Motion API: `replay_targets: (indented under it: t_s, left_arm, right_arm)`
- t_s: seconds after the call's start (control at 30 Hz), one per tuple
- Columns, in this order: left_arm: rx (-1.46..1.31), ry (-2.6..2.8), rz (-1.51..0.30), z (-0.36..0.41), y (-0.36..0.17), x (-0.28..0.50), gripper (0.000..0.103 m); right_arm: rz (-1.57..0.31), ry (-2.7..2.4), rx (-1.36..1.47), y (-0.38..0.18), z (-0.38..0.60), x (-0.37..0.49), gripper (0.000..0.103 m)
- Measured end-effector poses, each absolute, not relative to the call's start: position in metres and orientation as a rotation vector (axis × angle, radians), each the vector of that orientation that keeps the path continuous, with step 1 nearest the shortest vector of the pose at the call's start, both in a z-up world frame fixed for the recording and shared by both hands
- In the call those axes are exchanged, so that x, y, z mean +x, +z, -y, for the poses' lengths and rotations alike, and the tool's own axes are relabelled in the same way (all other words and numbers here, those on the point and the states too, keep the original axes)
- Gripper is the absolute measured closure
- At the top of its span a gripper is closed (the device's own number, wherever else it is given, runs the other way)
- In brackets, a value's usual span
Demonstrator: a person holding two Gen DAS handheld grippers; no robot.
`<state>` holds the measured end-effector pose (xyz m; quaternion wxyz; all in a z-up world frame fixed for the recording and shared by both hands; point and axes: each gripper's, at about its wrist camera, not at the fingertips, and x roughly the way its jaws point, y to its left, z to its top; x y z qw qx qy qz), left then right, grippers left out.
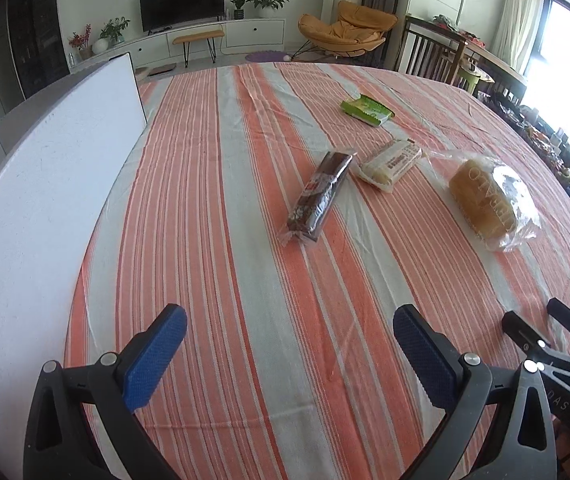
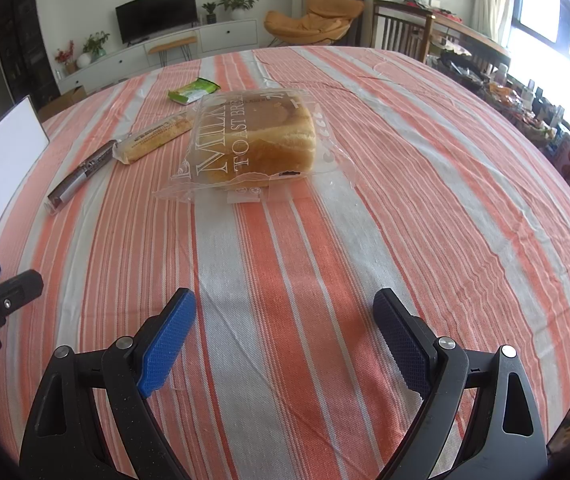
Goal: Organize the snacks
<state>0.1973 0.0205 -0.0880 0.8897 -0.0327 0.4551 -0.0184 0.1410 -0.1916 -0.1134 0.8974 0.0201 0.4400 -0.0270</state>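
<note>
Nothing is held yet: the left tongs point(image 1: 289, 322) are spread wide over bare striped cloth near the front edge of the tabletop point(image 1: 221, 208), and the right tongs point(image 2: 285, 306) are spread just as wide, empty, beside them.

Several risks can be judged from this layout. The white board point(image 1: 45, 184) lies along the left edge, and a snack swept leftward could be pushed against it or slid under its rim. The dark chocolate bar point(image 1: 319, 196) is sealed in slick, crinkled film with a flat crimped end; if only that end were pinched, the bar could be expected to swing or slip out. The pale wafer pack point(image 1: 391, 164) lies just beside the bar's far end, nearly touching it, so a wide approach to either one may nudge the other. The toast loaf point(image 2: 263, 136) is soft and sits loose inside a roomy clear bag point(image 2: 189, 188); a squeeze across the loaf would probably crush it, while a grip on the bag alone could let the loaf sag and tip. The loose cloth may also be dragged into wrinkles by low tips.

The snacks are arranged in a rough row across the middle of the tabletop, bar to the left, wafer pack next, loaf to the right, with the green packet point(image 1: 367, 110) well apart toward the far edge.
</note>
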Motion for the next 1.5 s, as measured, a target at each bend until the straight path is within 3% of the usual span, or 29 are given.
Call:
replay_targets:
  t_s: [0.1,0.17,0.2,0.23,0.3,0.37,0.5,0.63,0.7,0.73,0.77,0.83,1.13,1.5]
  left_arm:
    - [-0.052,-0.038,-0.992,-0.015,-0.086,0.241,0.004]
    - [-0.005,-0.062,-1.048,-0.005,-0.093,0.267,0.03]
    - [0.017,-0.072,-1.075,0.0,-0.097,0.276,0.037]
    - [0.03,-0.088,-1.093,0.004,-0.1,0.282,0.056]
    - [0.057,-0.087,-1.056,0.008,-0.098,0.283,0.078]
    - [0.015,-0.076,-1.048,0.003,-0.096,0.275,0.084]
    - [-0.051,0.022,-1.042,-0.02,-0.097,0.223,0.084]
    - [-0.081,0.014,-1.038,-0.032,-0.097,0.161,0.083]
    - [-0.097,0.004,-1.023,-0.035,-0.099,0.14,0.076]
    - [-0.101,-0.003,-1.011,-0.037,-0.1,0.134,0.059]
    - [-0.098,-0.006,-0.991,-0.038,-0.101,0.131,0.033]
    - [-0.072,0.034,-0.977,-0.04,-0.106,0.133,0.016]
    - [-0.049,0.082,-0.943,-0.048,-0.119,0.147,0.0]
    - [-0.047,0.081,-0.944,-0.048,-0.118,0.15,0.0]
  right_arm:
    - [-0.911,-0.056,0.042,-0.113,0.192,0.141,0.01]
    - [-0.911,-0.056,0.042,-0.113,0.192,0.141,0.01]
    - [-0.911,-0.056,0.042,-0.113,0.192,0.141,0.01]
    - [-0.911,-0.056,0.042,-0.113,0.192,0.141,0.01]
    - [-0.911,-0.056,0.042,-0.113,0.192,0.141,0.01]
    - [-0.911,-0.056,0.042,-0.113,0.192,0.141,0.01]
    - [-0.911,-0.055,0.042,-0.113,0.191,0.14,0.01]
    - [-0.911,-0.055,0.041,-0.113,0.191,0.14,0.01]
    - [-0.912,-0.055,0.041,-0.113,0.191,0.14,0.01]
    - [-0.912,-0.055,0.042,-0.113,0.191,0.14,0.01]
    - [-0.911,-0.055,0.042,-0.113,0.191,0.14,0.01]
    - [-0.911,-0.055,0.042,-0.113,0.192,0.14,0.01]
    - [-0.912,-0.055,0.042,-0.113,0.192,0.14,0.01]
    - [-0.912,-0.055,0.042,-0.113,0.192,0.14,0.01]
